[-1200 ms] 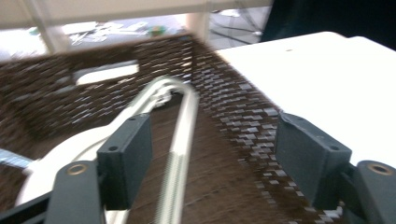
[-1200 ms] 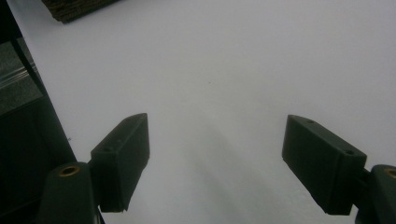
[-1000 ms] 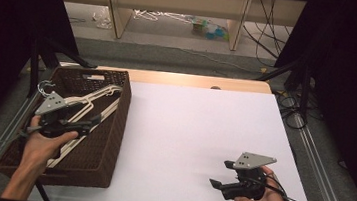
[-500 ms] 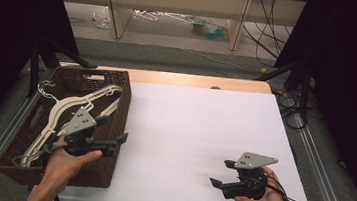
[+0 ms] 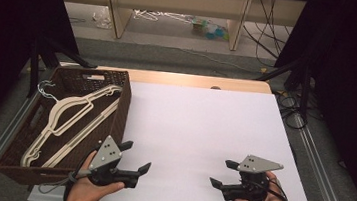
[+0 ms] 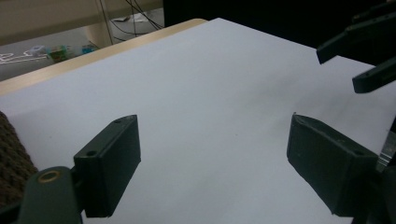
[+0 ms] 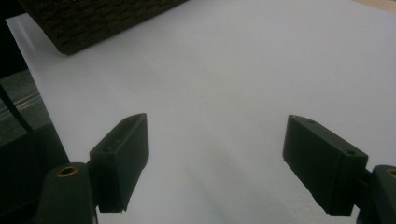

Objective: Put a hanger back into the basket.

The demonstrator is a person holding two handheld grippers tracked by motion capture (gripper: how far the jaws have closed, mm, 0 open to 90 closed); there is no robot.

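Since a second ago my left tool (image 5: 136,159) has come off the basket (image 5: 121,105) and now hangs over the white desk (image 5: 198,128) just beside the basket's near right corner, jaws apart with nothing between them. My right tool (image 5: 223,173) has kept its place near the desk's front edge, jaws likewise spread and empty.

Going from big to small: the desk is bare in the middle. The dark woven basket sits on its left side, and in the right gripper view (image 7: 93,23) its wall shows as stiff, rough weave. Inside lie the cream hangers (image 5: 71,119), stacked flat along its length, hooks (image 5: 47,89) toward the far left corner.

I judge the hangers light, rigid and smooth, probably plastic, so they may slide in the pads and snag each other by the hooks. I would pinch the top one at the neck below the hook, or on a shoulder bar, and lift it slowly to free it.
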